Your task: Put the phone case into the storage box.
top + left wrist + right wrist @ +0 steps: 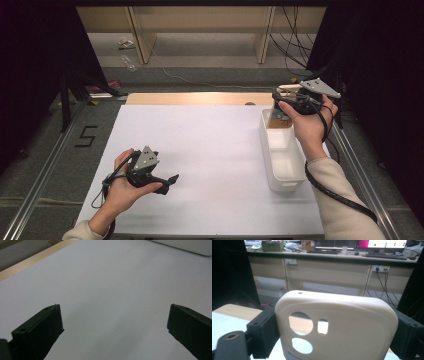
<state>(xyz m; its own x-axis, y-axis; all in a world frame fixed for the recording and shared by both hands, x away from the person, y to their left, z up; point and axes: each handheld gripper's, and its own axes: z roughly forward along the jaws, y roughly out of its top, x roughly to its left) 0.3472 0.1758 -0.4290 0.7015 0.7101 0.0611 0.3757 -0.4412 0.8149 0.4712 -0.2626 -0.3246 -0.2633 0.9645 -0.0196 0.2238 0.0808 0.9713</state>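
A cream phone case point(352, 322) with camera cut-outs stands upright between the jaws of my right gripper point(335, 328), which is shut on its two sides. From the high view, that right gripper point(289, 92) is raised above the far end of a white bin point(265, 145), and the case point(289, 87) appears as a thin cream edge. My left gripper point(170, 181) hovers low over the white table sheet point(210, 145) at the near left. Its jaws are open, with nothing between them, and bare sheet lies under the left gripper point(113, 322).
The long white bin has a brownish item point(280, 121) at its far end. A wooden strip point(200, 98) runs along the table's back edge. Metal rails point(45, 170) flank the table. Desks and cables point(295, 45) lie beyond.
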